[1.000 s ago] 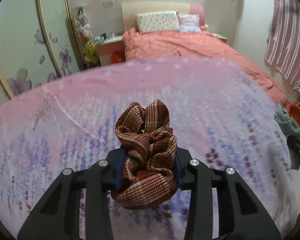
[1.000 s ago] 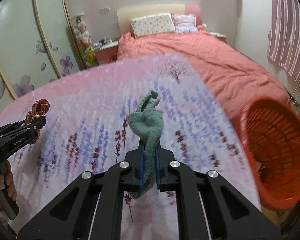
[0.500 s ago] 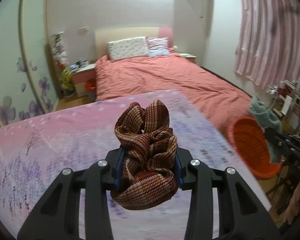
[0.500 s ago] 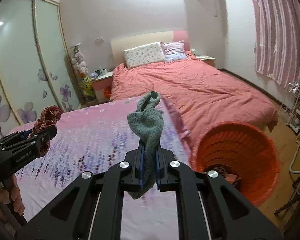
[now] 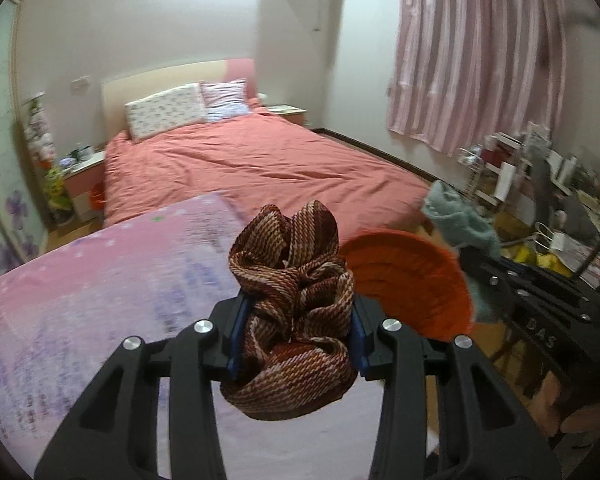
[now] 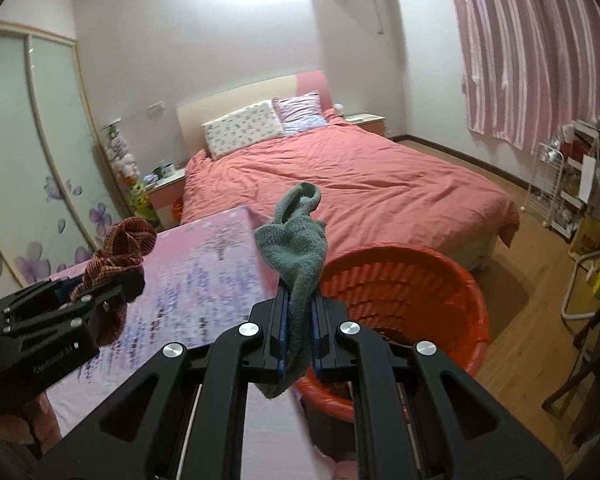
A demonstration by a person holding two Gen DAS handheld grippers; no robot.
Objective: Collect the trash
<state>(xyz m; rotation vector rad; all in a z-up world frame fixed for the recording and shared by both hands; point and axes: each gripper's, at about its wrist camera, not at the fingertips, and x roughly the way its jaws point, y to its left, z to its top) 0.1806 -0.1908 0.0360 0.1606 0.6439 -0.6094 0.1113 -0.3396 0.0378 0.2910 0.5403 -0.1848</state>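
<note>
My left gripper (image 5: 296, 334) is shut on a bunched brown striped cloth (image 5: 292, 296), held above the pink flowered bedspread (image 5: 100, 300). The cloth also shows in the right wrist view (image 6: 120, 248). My right gripper (image 6: 298, 336) is shut on a green sock (image 6: 294, 248) that hangs between its fingers. The sock shows in the left wrist view (image 5: 460, 224). An orange plastic basket (image 6: 412, 280) stands on the floor just right of and below both grippers; it shows in the left wrist view too (image 5: 412, 276). Something dark lies at its bottom.
A bed with a salmon cover (image 6: 360, 184) and two pillows lies ahead. A wardrobe with flowered glass doors (image 6: 32, 160) is on the left. Striped pink curtains (image 6: 540, 52), a wire rack (image 6: 548, 184) and cluttered shelves stand on the right, with wood floor (image 6: 520, 320) beside the basket.
Both grippers have lifted and swung right, away from the middle of the flowered bedspread toward its right edge. The orange basket is now close in front of both. Both holds are unchanged.
</note>
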